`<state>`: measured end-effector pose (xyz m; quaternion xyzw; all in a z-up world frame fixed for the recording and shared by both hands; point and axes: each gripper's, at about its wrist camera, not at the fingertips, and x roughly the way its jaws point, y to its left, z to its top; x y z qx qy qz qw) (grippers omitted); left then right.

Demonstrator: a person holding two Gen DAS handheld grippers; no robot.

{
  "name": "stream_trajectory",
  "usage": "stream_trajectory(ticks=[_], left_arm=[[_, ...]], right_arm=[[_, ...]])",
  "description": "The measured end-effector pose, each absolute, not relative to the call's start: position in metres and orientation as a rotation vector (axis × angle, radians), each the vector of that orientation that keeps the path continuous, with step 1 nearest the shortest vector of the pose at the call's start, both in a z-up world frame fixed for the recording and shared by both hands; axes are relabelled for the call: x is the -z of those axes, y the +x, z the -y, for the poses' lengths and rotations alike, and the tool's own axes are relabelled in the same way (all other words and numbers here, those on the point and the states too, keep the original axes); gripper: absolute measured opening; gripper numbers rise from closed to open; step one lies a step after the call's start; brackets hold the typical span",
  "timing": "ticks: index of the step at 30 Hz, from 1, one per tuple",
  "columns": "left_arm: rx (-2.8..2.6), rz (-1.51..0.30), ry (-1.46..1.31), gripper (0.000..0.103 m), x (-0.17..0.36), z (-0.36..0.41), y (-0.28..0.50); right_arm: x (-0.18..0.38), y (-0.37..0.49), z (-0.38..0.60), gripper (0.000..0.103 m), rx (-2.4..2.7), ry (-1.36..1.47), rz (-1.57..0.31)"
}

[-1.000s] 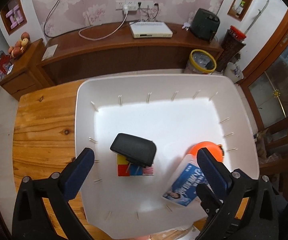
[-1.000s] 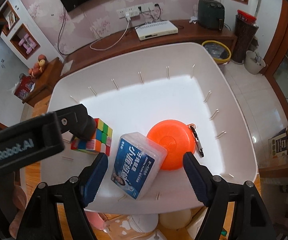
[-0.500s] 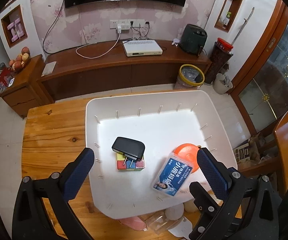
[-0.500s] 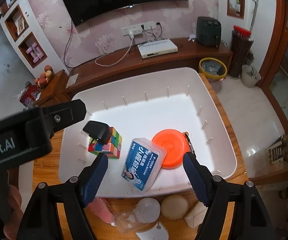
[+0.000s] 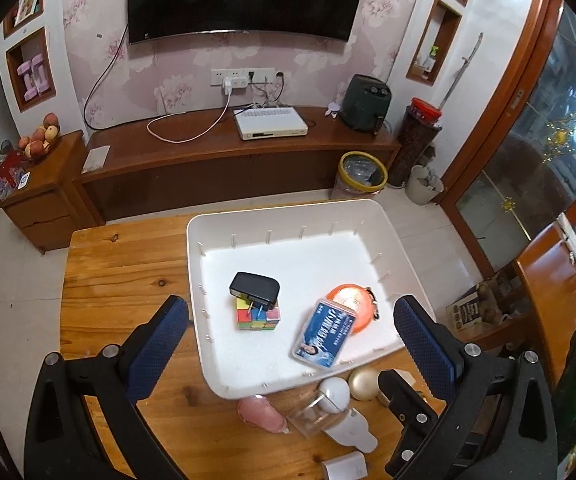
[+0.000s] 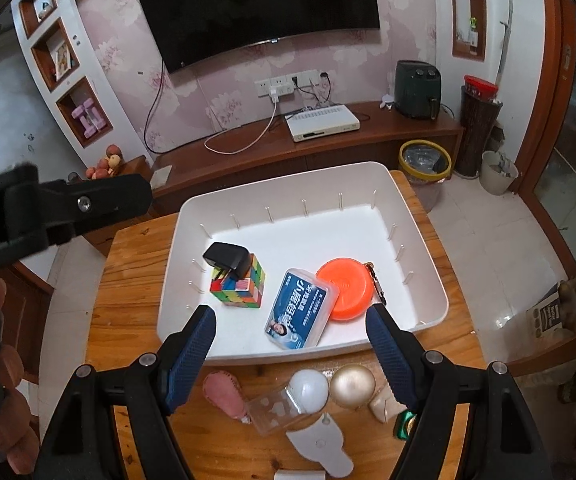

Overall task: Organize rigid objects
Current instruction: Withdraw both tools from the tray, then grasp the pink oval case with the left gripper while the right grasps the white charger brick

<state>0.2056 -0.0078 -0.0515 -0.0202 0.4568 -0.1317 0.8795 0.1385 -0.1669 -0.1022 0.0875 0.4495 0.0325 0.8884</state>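
White plastic forms the shallow bin (image 5: 404,256) that is set on the wooden table (image 5: 120,276), its rim reaching the table's far edge. Inside the bin, a Rubik's cube (image 5: 257,317) is seen near the left wall, and a black plug adapter (image 5: 254,287) is laid on top of it, tilted, with its prongs pointing down over the cube's front face. To the right of the cube, a clear plastic box with a blue label (image 5: 325,334) is propped at a slant, its far end resting on an orange disc (image 5: 350,303) that has a small metal clip at its right edge. On the bare table in front of the bin, a pink pad (image 6: 224,394), a clear plastic case (image 6: 274,408), a white ball (image 6: 309,391) and a gold ball (image 6: 353,386) are gathered close together, with a flat white piece (image 6: 322,446) just nearer the camera. The left gripper (image 5: 290,322) is held above the bin's near left part with its blue-padded fingers spread wide and nothing between them. The right gripper (image 6: 291,326) is likewise held over the bin's near edge, jaws parted about halfway, gripping nothing. In the right wrist view, the left gripper's black body is seen at the left edge, with a hand (image 6: 2,392) partly visible below it.
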Motion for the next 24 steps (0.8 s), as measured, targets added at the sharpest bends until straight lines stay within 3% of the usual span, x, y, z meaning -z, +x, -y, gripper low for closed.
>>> stream_trajectory(ticks=[15,24], left_arm=[[0.334,-0.939,-0.022,0.102,0.037,0.0,0.158],[0.382,-0.944,0.069,0.102,0.051,0.005,0.132]], right_arm=[[0.072,0.068,0.173,0.078,-0.074,0.122,-0.849],[0.095,0.034,0.188,0.078,-0.044,0.06,-0.88]])
